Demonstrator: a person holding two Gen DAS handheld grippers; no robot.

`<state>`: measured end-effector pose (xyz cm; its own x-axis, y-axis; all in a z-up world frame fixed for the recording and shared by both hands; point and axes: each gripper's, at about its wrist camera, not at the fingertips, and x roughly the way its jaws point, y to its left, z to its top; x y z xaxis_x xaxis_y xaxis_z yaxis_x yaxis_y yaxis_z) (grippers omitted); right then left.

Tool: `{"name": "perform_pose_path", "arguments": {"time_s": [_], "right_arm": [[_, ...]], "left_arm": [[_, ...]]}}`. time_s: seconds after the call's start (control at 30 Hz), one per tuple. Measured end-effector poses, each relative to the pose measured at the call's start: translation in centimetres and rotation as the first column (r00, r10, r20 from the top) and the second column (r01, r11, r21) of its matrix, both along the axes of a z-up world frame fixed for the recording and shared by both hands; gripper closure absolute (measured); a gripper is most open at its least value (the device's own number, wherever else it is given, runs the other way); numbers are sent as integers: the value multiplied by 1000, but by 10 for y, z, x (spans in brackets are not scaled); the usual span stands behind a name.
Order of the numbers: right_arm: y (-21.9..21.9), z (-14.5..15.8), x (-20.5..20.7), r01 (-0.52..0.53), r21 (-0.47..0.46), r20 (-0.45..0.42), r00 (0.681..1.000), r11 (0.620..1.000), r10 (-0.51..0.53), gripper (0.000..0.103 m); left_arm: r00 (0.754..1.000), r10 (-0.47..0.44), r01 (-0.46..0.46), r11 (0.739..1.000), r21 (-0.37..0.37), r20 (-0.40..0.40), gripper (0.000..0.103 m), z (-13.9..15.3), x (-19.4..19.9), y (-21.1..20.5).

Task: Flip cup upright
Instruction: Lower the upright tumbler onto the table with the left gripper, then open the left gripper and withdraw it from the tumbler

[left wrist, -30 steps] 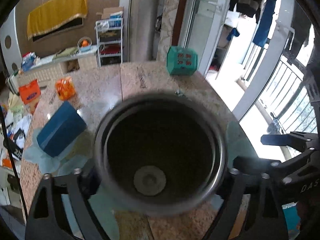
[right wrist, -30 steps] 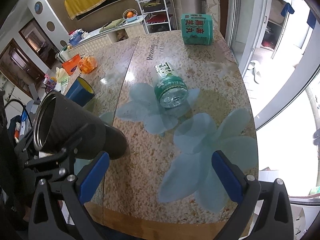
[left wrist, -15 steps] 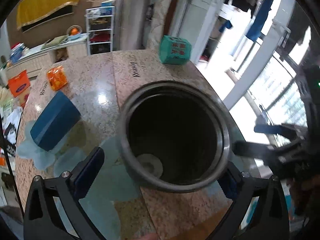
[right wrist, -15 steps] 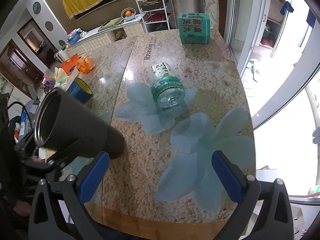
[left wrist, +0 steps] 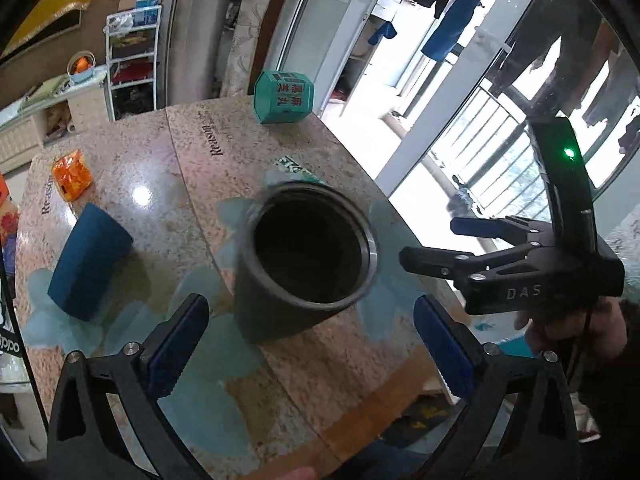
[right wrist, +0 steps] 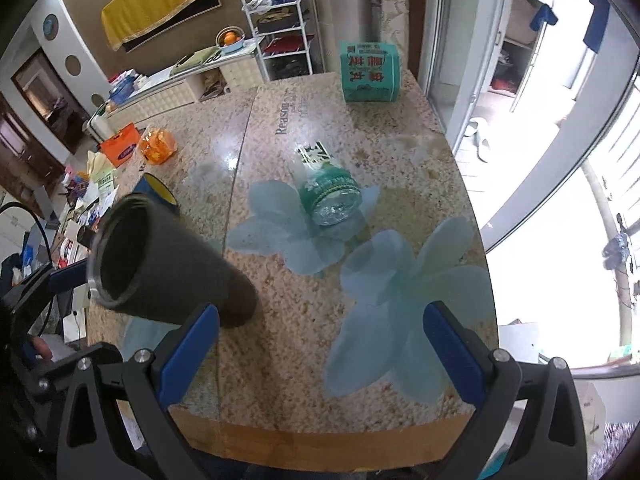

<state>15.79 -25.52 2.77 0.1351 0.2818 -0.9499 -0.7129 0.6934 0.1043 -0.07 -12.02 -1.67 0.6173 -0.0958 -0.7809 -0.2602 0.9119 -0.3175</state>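
A dark grey cup with a metal rim [left wrist: 298, 276] stands upright on the table [left wrist: 192, 184], mouth up. It also shows in the right wrist view [right wrist: 168, 272], at the left. My left gripper [left wrist: 308, 344] is open, its blue pads apart and just behind the cup, not touching it. My right gripper [right wrist: 320, 350] is open and empty over the table's near edge, to the right of the cup. It also shows in the left wrist view [left wrist: 444, 244].
A blue cup [left wrist: 90, 260] lies on its side left of the grey cup. A green-labelled bottle [right wrist: 330, 194] lies mid-table. A green tissue pack [right wrist: 370, 72] stands at the far edge. An orange packet [right wrist: 158, 146] lies at the left.
My left gripper has let go of the grey cup and drawn back from it. The cup now stands free on the table. The right gripper has barely moved.
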Motion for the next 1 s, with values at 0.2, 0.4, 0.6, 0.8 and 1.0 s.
{"name": "perform_pose_path", "arguments": {"time_s": [0.2, 0.4, 0.6, 0.8, 1.0], "right_arm": [[18, 29, -30, -2, -15, 70, 998, 1000, 3, 0], [43, 44, -60, -9, -52, 115, 993, 999, 15, 0], [61, 50, -87, -9, -71, 154, 988, 997, 20, 0], [69, 48, -103, 21, -99, 162, 987, 995, -5, 0], [70, 55, -106, 62, -117, 171, 984, 991, -41, 0]], "left_arm": [[999, -37, 38, 999, 26, -23, 0, 13, -20, 28], [998, -49, 49, 999, -17, -26, 0, 16, -40, 55], [996, -80, 80, 997, -1, -47, 0, 23, -55, 68], [991, -125, 124, 992, -22, -48, 0, 29, -68, 76], [989, -140, 139, 990, -34, -36, 0, 34, -69, 78]]}}
